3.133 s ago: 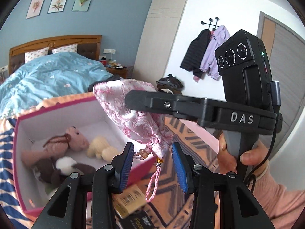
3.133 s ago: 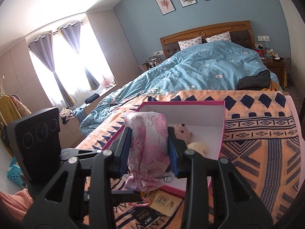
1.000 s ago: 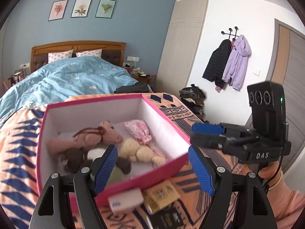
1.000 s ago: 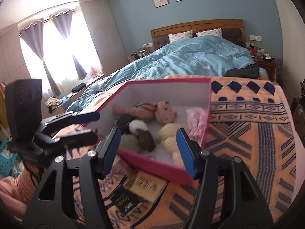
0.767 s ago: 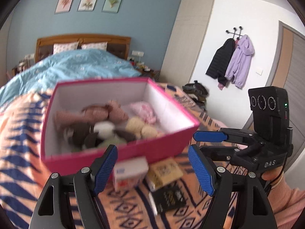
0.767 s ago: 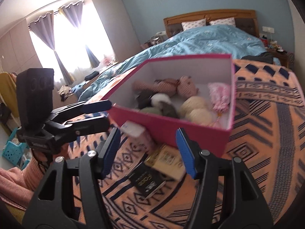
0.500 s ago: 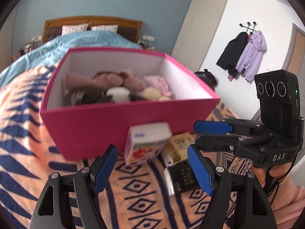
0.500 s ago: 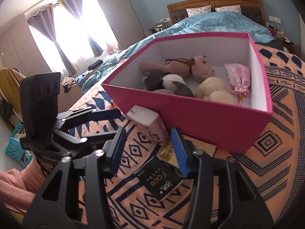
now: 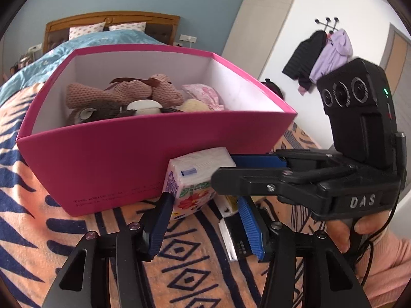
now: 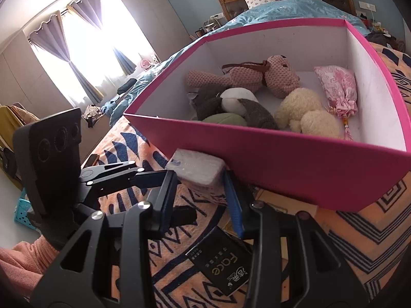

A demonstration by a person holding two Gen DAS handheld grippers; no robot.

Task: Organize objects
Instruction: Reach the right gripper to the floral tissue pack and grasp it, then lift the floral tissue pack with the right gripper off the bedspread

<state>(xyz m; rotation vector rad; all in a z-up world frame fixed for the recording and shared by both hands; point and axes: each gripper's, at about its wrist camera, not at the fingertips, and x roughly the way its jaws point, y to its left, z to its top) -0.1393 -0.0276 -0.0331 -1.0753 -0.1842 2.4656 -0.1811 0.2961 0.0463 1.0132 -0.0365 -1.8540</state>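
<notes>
Both grippers have dropped from above the pink box (image 9: 143, 159) to the tissue pack (image 9: 195, 177) lying on the patterned blanket (image 9: 33, 220) against the box's near wall. Fingers of the left gripper (image 9: 205, 218) and the right gripper (image 10: 203, 195) are closing with the pack between them from two sides; whether the pads already press it cannot be told. Plush toys (image 10: 257, 82) and a pink drawstring pouch (image 10: 339, 89) lie inside the box. A black packet (image 10: 221, 264) lies on the blanket near the fingers.
</notes>
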